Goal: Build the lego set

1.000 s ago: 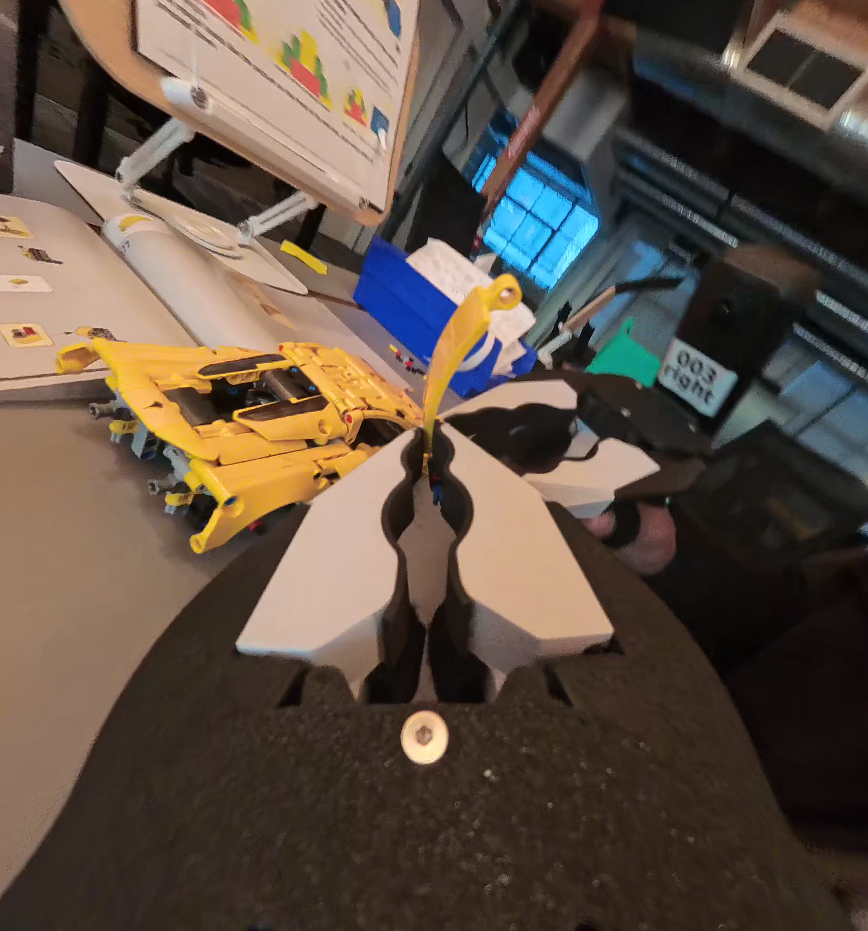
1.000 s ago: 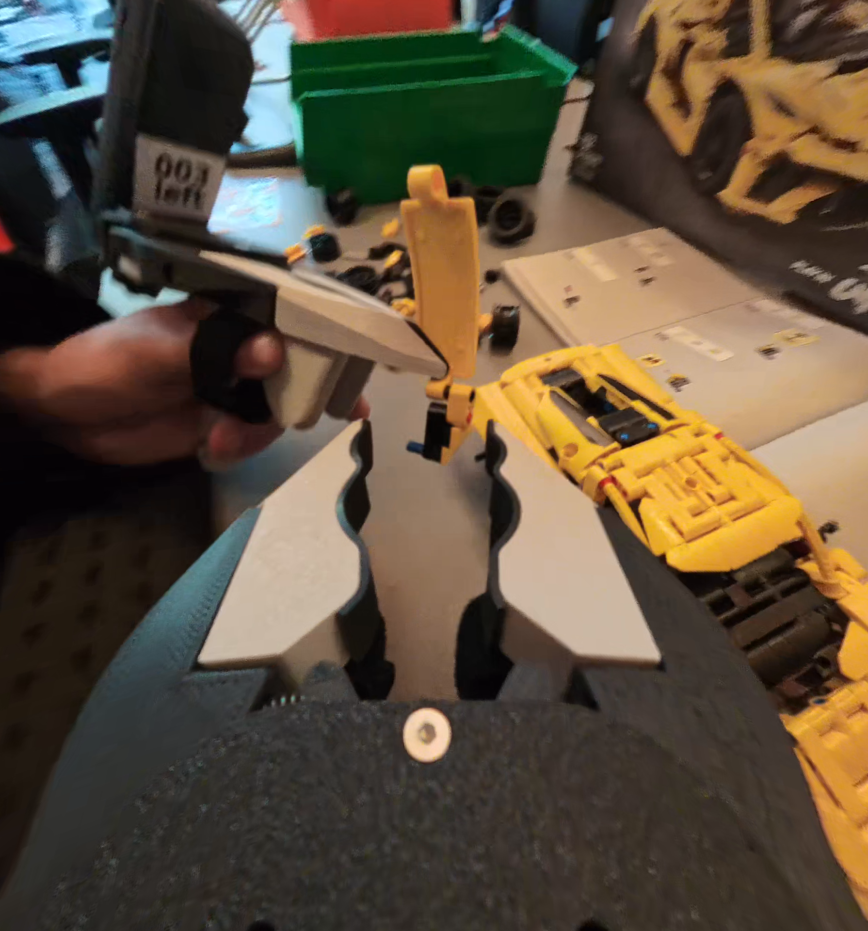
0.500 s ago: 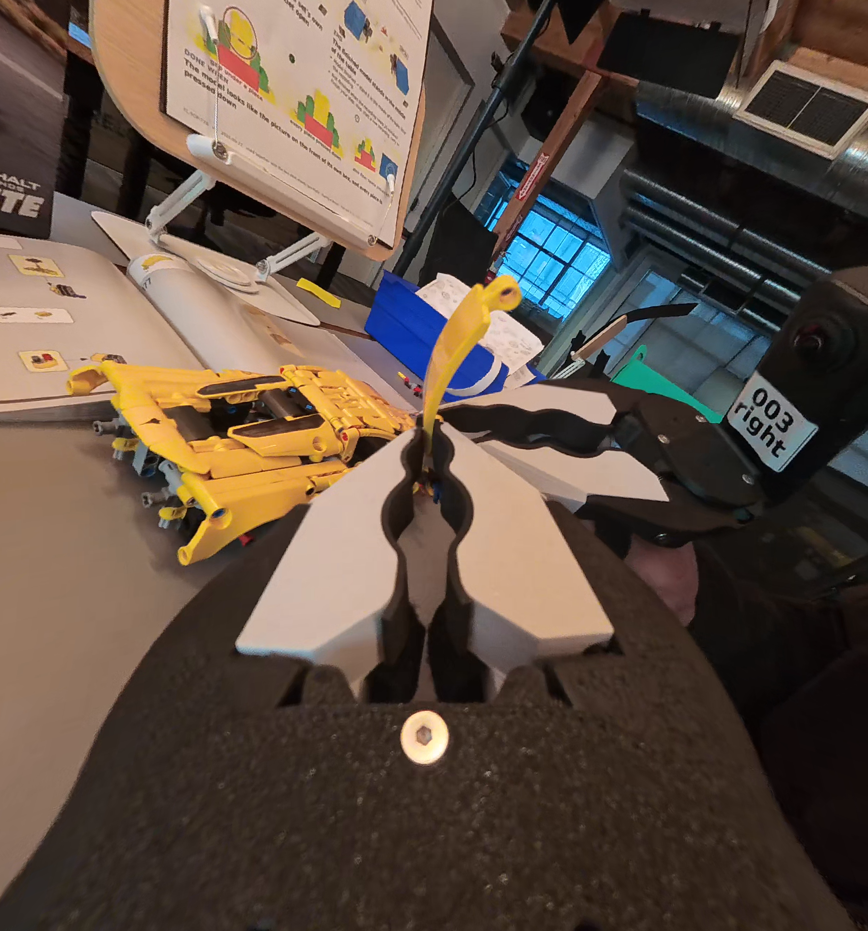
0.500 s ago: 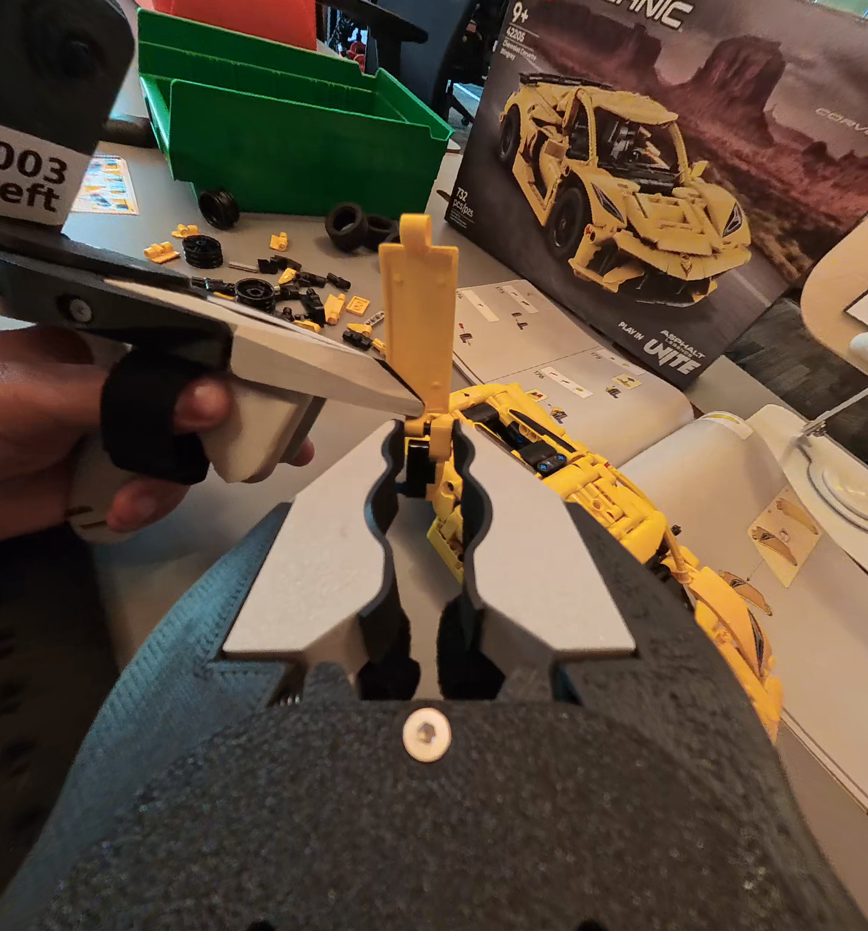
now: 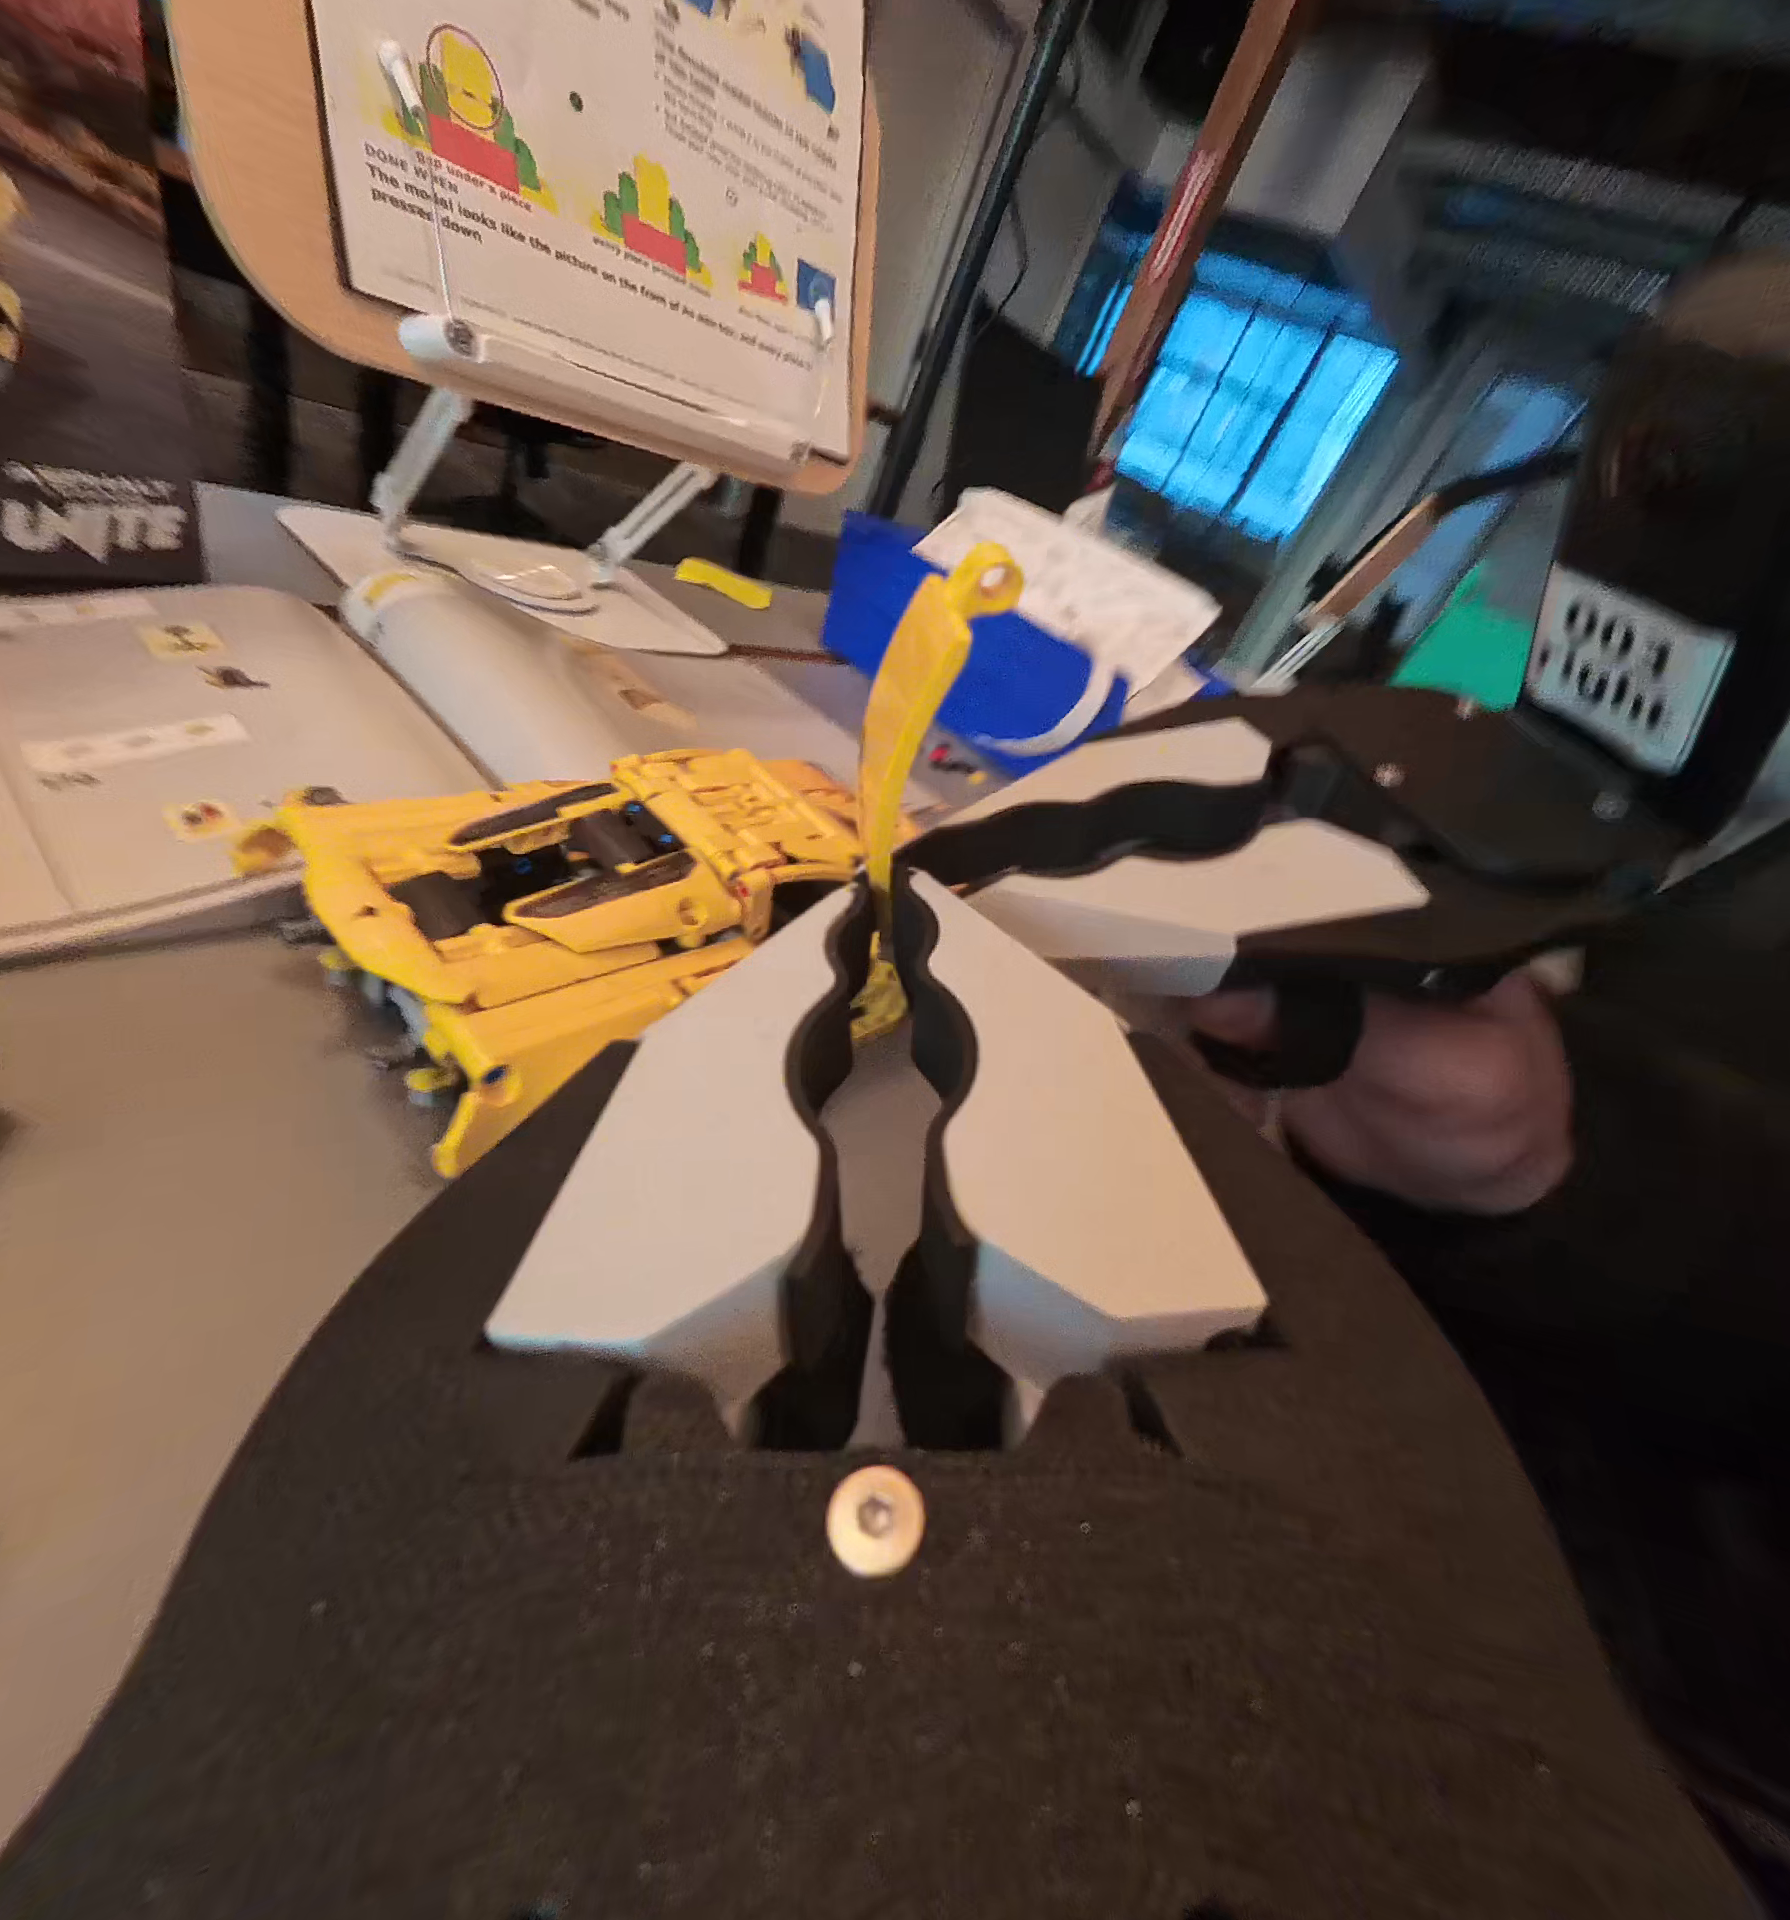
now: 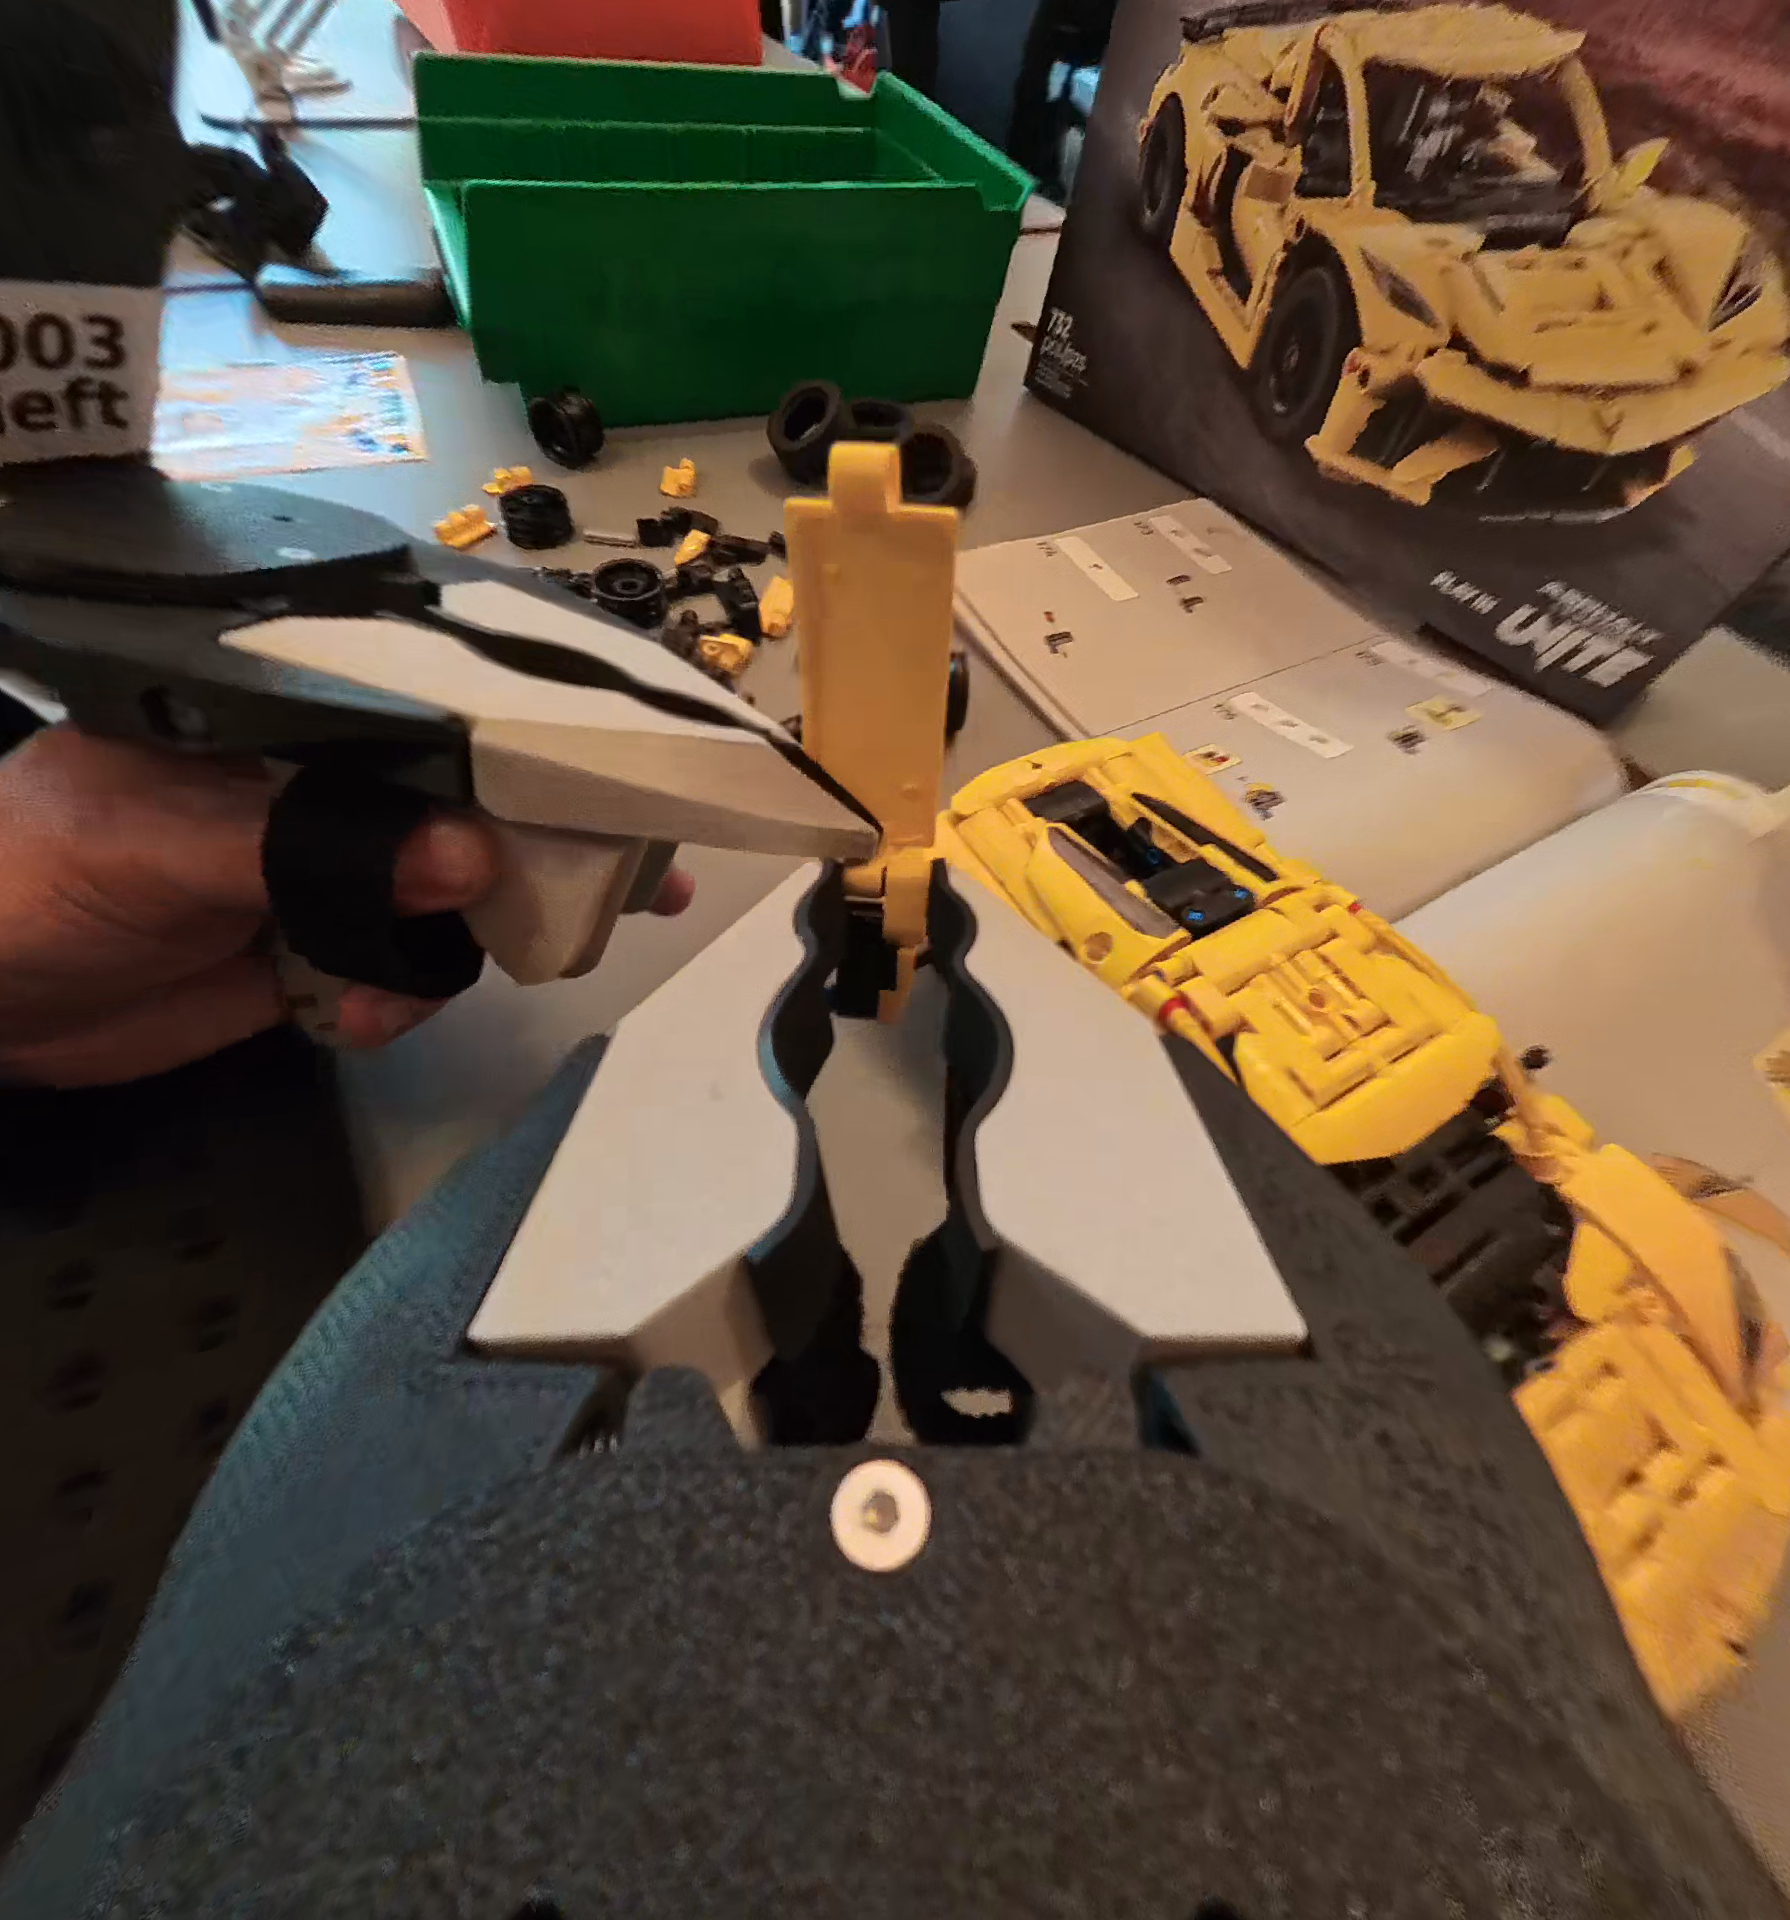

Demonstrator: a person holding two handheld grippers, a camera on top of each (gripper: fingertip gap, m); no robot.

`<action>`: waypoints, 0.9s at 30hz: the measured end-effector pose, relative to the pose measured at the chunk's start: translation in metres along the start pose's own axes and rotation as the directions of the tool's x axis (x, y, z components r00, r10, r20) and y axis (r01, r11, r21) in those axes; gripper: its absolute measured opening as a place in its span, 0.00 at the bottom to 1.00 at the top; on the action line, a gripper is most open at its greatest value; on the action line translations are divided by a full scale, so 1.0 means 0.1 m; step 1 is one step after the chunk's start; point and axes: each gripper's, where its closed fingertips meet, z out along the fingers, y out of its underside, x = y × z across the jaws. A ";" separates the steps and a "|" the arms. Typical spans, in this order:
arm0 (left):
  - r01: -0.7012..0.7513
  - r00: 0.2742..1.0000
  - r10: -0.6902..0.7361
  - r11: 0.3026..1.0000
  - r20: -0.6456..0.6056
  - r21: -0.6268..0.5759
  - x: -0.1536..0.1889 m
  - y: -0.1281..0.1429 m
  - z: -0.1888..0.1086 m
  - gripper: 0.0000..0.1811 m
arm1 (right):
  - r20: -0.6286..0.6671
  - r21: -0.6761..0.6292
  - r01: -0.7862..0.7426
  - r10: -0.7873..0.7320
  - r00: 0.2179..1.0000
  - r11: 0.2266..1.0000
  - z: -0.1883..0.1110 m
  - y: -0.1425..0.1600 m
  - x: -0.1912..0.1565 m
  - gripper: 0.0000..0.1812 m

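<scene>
Yellow panel (image 6: pixel 886 644) in both jaws, its clamped base largely hidden.

Green bin (image 6: pixel 725 239) at far end of grey surface (image 6: pixel 1078 468), red container (image 6: pixel 600 26) behind it. Colourful printed sheet (image 6: pixel 288 416) flat to its left. Wooden document stand (image 5: pixel 267 229) holds a printed brick-diagram sheet (image 5: pixel 600 156), on white legs (image 5: pixel 423 447). Blue bin (image 5: pixel 995 665) beside it, containing white paper (image 5: pixel 1088 582). Bright window (image 5: pixel 1244 416) in background.
</scene>
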 end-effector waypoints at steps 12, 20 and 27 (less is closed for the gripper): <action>-0.227 0.974 0.227 0.973 0.017 -0.035 0.07 -0.07 0.00 0.13 | 0.416 0.000 -0.428 0.389 0.822 0.904 -0.13 0.03 -0.01 0.08; 0.219 0.882 -0.231 0.973 -0.410 -0.078 0.48 -0.04 -0.03 0.20 | 0.767 0.080 -0.705 0.408 0.495 0.704 -0.47 -0.42 -0.05 0.08; 0.273 0.809 -0.269 0.959 -0.523 -0.070 0.64 -0.12 -0.13 0.18 | 0.806 0.073 -0.630 0.326 0.494 0.773 -0.45 -0.40 -0.30 0.08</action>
